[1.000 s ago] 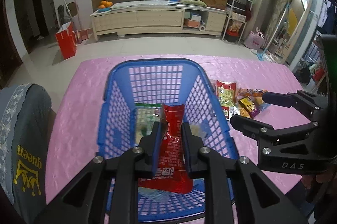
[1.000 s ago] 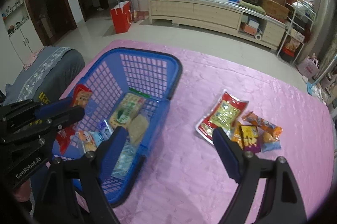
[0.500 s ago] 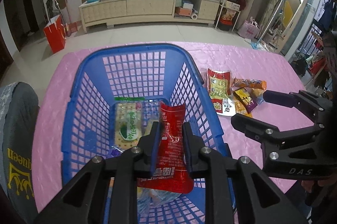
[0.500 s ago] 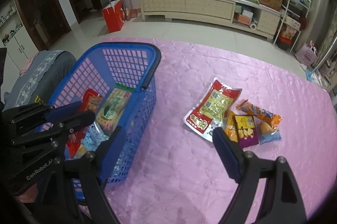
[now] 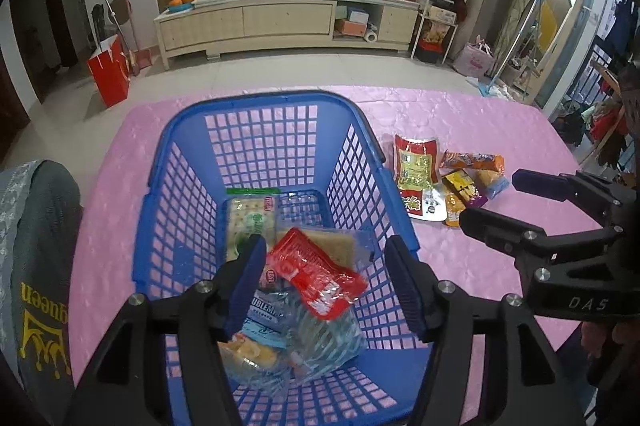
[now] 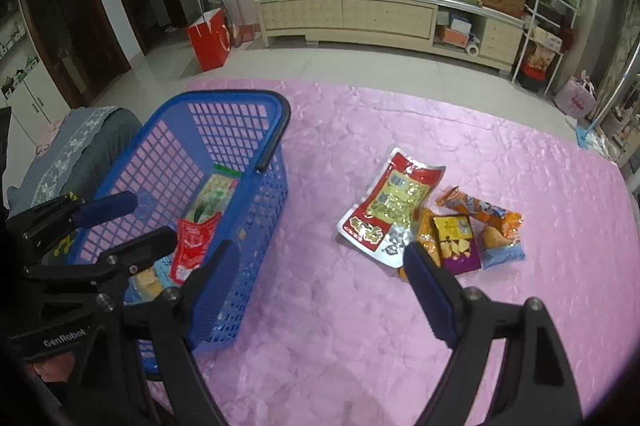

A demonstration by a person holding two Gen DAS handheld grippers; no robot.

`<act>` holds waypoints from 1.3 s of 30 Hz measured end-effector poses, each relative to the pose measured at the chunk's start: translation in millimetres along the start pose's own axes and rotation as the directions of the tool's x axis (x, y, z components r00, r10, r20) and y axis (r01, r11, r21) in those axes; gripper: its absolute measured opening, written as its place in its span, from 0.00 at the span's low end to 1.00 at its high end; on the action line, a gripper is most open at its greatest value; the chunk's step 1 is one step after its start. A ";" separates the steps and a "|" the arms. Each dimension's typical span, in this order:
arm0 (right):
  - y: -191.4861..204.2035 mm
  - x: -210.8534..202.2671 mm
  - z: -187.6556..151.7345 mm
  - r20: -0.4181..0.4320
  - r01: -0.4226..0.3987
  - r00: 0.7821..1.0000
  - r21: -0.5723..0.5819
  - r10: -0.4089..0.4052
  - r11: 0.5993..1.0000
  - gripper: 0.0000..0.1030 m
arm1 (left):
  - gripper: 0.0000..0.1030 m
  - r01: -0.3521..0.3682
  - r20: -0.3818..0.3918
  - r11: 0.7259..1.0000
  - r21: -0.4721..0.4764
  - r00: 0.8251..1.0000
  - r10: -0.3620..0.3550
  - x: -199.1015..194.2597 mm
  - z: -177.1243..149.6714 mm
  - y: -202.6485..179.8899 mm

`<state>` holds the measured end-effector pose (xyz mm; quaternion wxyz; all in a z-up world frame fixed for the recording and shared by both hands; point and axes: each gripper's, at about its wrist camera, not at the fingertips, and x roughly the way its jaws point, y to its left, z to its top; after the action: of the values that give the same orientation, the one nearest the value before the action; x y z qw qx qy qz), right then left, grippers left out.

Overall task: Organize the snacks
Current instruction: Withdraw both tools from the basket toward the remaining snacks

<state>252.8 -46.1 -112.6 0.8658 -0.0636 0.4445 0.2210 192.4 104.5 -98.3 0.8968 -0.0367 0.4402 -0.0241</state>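
Observation:
A blue plastic basket (image 5: 256, 113) stands on the pink tablecloth and shows in the right wrist view (image 6: 236, 101) too. My left gripper (image 5: 328, 282) is open above the basket's near end. A red snack packet (image 5: 316, 276) lies loose between its fingers on top of clear-wrapped snacks (image 5: 312, 338) and a green cracker pack (image 5: 250, 222). My right gripper (image 6: 320, 290) is open and empty over the tablecloth, right of the basket. Several snack packets lie on the cloth: a red and silver pouch (image 6: 394, 205), a purple packet (image 6: 456, 244) and an orange packet (image 6: 480, 207).
A grey chair back (image 5: 36, 266) stands at the table's left edge. The pink tablecloth (image 6: 360, 338) covers the table. A cream sideboard (image 6: 360, 13) and a red bag (image 6: 210, 39) stand on the floor beyond the table.
My left gripper has opened and let go of the red packet, which now lies tilted in the basket. My right gripper has shifted right, toward the packets on the cloth.

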 end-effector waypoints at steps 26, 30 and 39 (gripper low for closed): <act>-23.9 -93.3 -41.9 0.112 0.069 0.991 0.002 -0.069 0.998 0.84 | 0.75 0.047 0.078 0.995 0.090 0.995 -0.054 -61.8 -20.1 -75.5; -41.4 -96.3 -51.0 0.104 0.090 0.990 0.008 -0.090 0.996 0.84 | 0.75 0.059 0.063 0.993 0.106 0.996 -0.066 -53.2 -20.3 -93.9; -85.7 -92.2 -64.1 0.086 0.105 0.990 0.057 -0.109 0.993 0.84 | 0.75 0.070 0.013 0.987 0.145 0.997 -0.072 -24.6 -14.6 -133.0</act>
<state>196.1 -172.4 -84.7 0.8968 -0.0548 0.4068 0.1652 164.3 -26.8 -76.3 0.8996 0.0122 0.4276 -0.0874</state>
